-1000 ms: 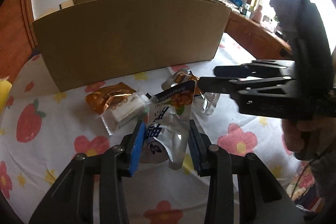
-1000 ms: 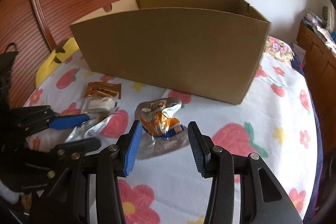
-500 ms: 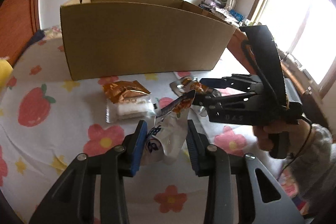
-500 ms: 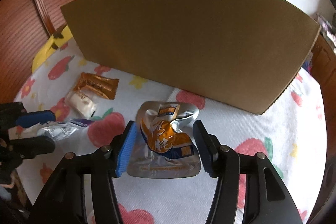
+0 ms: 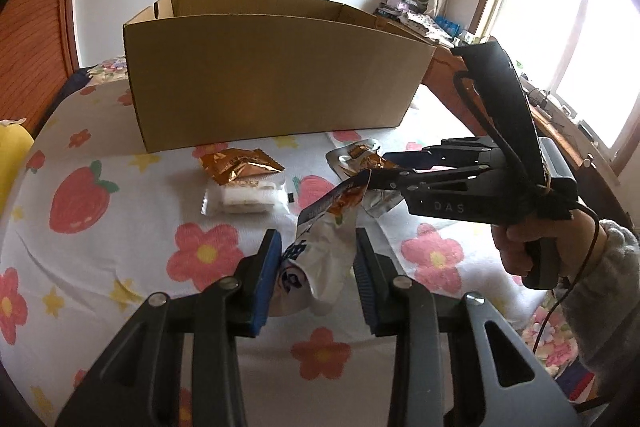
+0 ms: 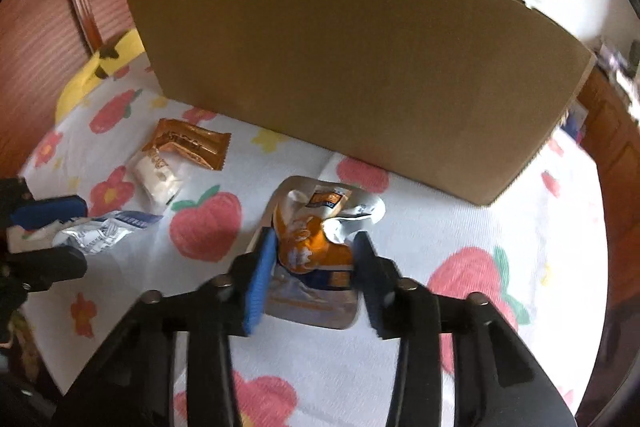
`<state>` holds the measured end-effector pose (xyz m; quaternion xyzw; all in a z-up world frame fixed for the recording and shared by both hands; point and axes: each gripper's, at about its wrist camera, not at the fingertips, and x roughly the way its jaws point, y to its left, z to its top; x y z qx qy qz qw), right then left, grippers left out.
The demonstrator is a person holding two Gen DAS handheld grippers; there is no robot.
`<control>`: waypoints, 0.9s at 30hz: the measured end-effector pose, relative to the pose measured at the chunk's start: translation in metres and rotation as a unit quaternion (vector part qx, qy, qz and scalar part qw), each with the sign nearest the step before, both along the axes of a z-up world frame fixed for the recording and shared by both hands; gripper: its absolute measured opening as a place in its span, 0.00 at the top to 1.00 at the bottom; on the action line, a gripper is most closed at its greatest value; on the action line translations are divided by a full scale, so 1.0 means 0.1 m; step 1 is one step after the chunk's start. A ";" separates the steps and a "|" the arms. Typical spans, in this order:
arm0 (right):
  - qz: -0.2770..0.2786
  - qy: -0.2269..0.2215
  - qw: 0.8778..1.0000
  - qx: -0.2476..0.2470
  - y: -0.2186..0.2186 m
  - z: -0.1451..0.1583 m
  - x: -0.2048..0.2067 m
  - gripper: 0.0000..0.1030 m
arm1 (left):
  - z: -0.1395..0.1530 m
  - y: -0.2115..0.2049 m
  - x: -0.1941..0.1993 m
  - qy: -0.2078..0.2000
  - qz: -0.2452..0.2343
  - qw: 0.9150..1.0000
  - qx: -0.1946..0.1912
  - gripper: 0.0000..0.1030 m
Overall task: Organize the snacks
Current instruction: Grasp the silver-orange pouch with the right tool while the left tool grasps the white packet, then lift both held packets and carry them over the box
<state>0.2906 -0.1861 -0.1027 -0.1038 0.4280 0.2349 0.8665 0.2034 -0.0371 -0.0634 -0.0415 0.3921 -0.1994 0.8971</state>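
Note:
On the flower-print bedspread, my left gripper (image 5: 318, 243) is shut on a silver and blue pouch (image 5: 332, 211), held a little above the cloth; the same pouch (image 6: 108, 227) shows at the left of the right wrist view. My right gripper (image 6: 316, 243) points down at a crumpled orange and silver pouch (image 6: 308, 247). Its jaws are closing, and both pads press the pouch's sides. From the left wrist view, the right gripper (image 5: 390, 169) reaches in from the right over the orange pouch (image 5: 356, 157). A big open cardboard box (image 5: 272, 83) stands behind both.
A brown foil packet (image 5: 236, 165) and a white packet (image 5: 248, 197) lie together in front of the box. A yellow cushion (image 6: 96, 75) sits at the bed's left edge by wooden panelling. A hand (image 5: 520, 247) holds the right gripper. A wooden desk and window stand at the right.
My right gripper came down over the orange pouch, widened, then closed onto it, bunching it up. My left gripper drew back from the box with the silver pouch still in it.

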 end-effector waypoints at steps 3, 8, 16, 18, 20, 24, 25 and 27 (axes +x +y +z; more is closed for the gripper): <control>0.000 0.000 1.000 0.000 -0.06 0.00 -0.06 0.65 | 0.02 -0.01 -0.04 -0.001 -0.002 1.000 -0.002 0.67; -0.002 -0.003 1.000 0.012 -0.11 0.03 -0.17 0.65 | 0.06 -0.03 -0.08 -0.006 -0.004 1.000 -0.004 0.68; 0.001 -0.021 1.000 0.023 -0.12 0.18 -0.34 0.65 | 0.21 -0.07 -0.13 -0.025 -0.002 1.000 -0.005 0.68; 0.003 -0.027 0.999 0.024 -0.12 0.23 -0.38 0.65 | 0.27 -0.08 -0.14 -0.033 0.001 0.999 -0.003 0.68; 0.003 -0.032 0.999 0.026 -0.14 0.28 -0.42 0.64 | 0.31 -0.08 -0.15 -0.041 0.004 0.999 0.001 0.68; 0.005 -0.042 0.999 0.030 -0.16 0.36 -0.51 0.64 | 0.39 -0.10 -0.17 -0.054 0.010 0.998 0.009 0.68; 0.004 -0.044 0.999 0.030 -0.17 0.38 -0.53 0.64 | 0.40 -0.10 -0.18 -0.056 0.011 0.998 0.010 0.69; 0.004 -0.047 0.998 0.033 -0.19 0.41 -0.58 0.64 | 0.44 -0.09 -0.20 -0.061 0.013 0.998 0.011 0.69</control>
